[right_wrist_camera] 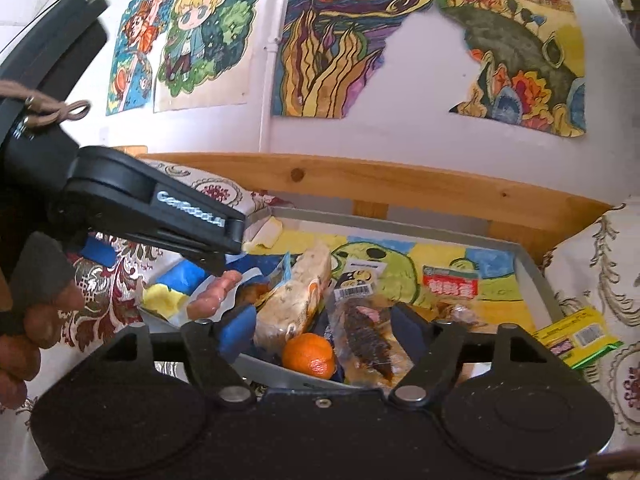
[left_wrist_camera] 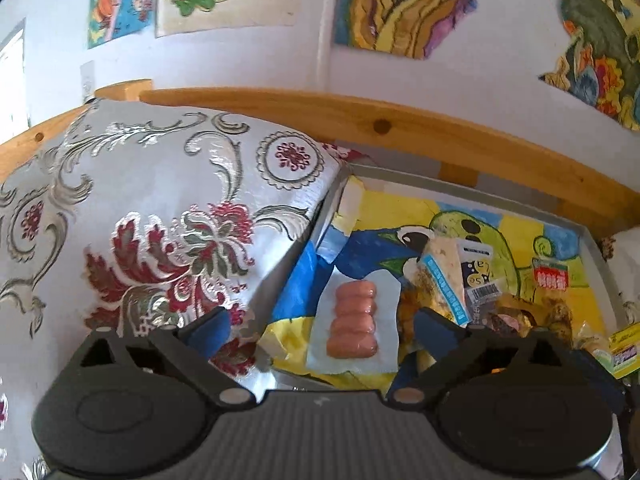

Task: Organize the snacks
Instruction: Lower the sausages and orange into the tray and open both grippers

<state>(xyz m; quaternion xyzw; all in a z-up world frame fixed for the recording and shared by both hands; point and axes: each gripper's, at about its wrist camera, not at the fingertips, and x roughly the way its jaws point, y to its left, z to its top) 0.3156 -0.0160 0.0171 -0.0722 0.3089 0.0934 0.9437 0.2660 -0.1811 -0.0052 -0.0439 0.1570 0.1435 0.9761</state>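
Both cams sit low behind their own fingers, angled down-forward toward the wall with drawings. Left wrist view is close over the tray's (left_wrist_camera: 592,248) left end and the floral cloth (left_wrist_camera: 140,208). Right wrist view sits close at the tray's near edge, further right. Shared: tray, sausage pack (left_wrist_camera: 354,320), wooden rail (left_wrist_camera: 400,128).

We see the left tongs (left_wrist_camera: 320,330) spread wide, empty, blue pads (left_wrist_camera: 208,334) either side of the sausage pack (left_wrist_camera: 354,320). That pack lies flat in the grey tray (left_wrist_camera: 596,256) on the parrot drawing (left_wrist_camera: 420,236). Right of it, a heap of wrapped snacks (left_wrist_camera: 460,280), including a red-labelled packet (left_wrist_camera: 551,276). Brocade cushion (left_wrist_camera: 160,216) touches the tray's left wall. Wooden rail (left_wrist_camera: 380,124) behind.
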